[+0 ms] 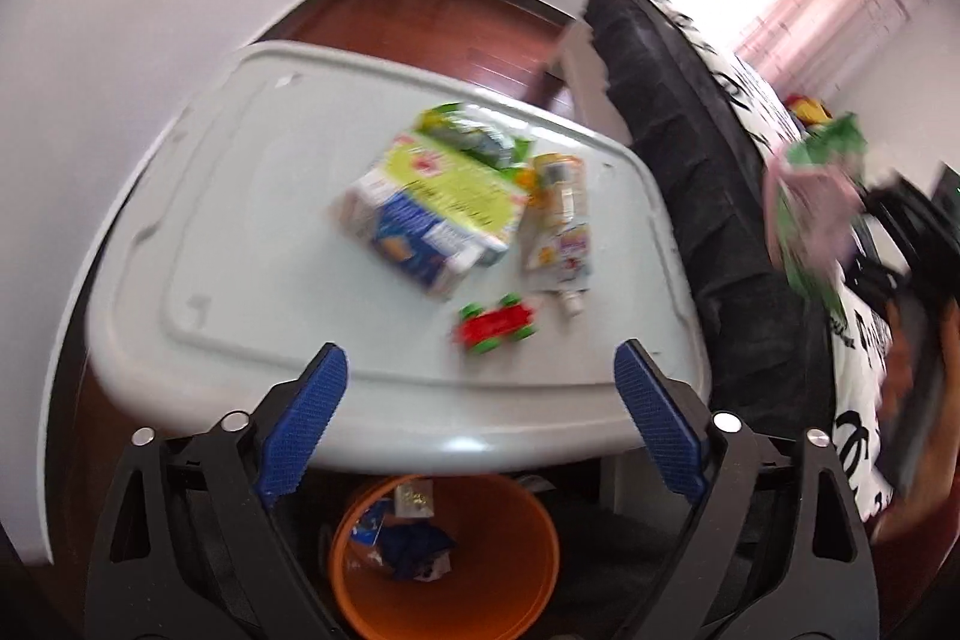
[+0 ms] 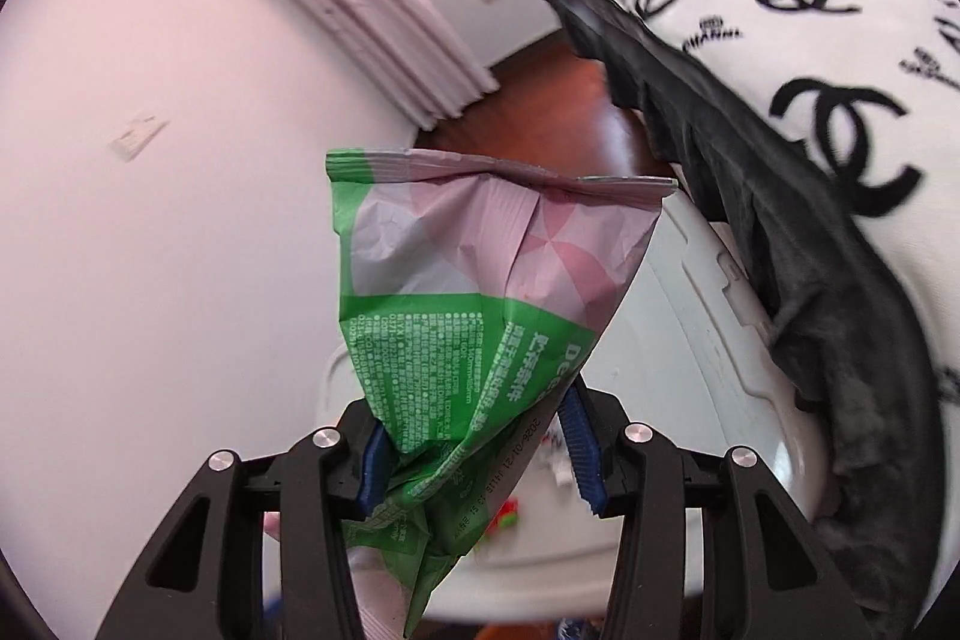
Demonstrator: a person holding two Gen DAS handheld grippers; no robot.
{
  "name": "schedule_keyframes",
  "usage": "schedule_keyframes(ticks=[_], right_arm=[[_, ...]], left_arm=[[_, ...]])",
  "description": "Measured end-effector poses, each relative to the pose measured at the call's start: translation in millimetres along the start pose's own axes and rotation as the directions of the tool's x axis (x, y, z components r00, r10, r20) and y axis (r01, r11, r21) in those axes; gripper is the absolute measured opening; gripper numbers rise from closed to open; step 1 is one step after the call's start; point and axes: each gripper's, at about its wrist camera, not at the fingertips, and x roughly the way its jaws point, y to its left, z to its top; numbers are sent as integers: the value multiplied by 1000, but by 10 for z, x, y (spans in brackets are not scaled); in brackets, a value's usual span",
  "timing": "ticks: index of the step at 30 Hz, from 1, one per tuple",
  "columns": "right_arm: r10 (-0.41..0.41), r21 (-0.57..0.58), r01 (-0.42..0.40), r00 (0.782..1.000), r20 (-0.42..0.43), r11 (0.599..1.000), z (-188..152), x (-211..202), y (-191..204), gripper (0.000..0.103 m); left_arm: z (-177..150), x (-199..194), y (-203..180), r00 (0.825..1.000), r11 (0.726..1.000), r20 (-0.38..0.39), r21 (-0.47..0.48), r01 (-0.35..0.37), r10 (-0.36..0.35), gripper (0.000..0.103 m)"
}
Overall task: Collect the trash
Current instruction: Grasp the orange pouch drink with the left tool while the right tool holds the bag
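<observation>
Left wrist view: left gripper (image 1: 480,394) spread wide, nothing between its jaws; carton (image 1: 429,214), pouch (image 1: 561,220) and toy car (image 1: 495,323) lie ahead on the grey lid (image 1: 240,196); orange bin (image 1: 444,556) below.
Right wrist view: right gripper (image 2: 474,445) clamped on green-pink wrapper (image 2: 480,292), which sticks up from the pads.

Ahead of the wide-open, empty left gripper (image 1: 480,424): a pale grey plastic lid (image 1: 252,196) bearing a yellow-and-blue carton (image 1: 432,214), a crumpled green wrapper (image 1: 474,136) touching the carton's far end, a squeezed drink pouch (image 1: 561,226) just right of the carton, and nearest the fingertips a small red toy with green wheels (image 1: 495,323). Below the blue finger pads (image 1: 300,430), under the lid's near edge, an orange bin (image 1: 444,556) holding blue and white scraps. Far right, blurred, a green-and-pink bag (image 1: 816,196) raised beside a bed with a black-and-white cover (image 1: 858,340).
</observation>
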Motion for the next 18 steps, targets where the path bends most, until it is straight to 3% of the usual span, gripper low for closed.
schedule_keyframes(ticks=[4,9,18], right_arm=[[46,-17,-45,999,5,999,-141,-344,-93,47],[48,-36,-48,999,1,998,-252,-614,-263,48],[18,-34,-18,1000,-15,999,-227,-869,-567,48]], left_arm=[[297,271,-338,999,999,-32,28,17,-16,90],[561,858,-844,994,985,-36,142,-102,108,90],[747,1816,-1282,975,972,-79,128,-198,209,90]])
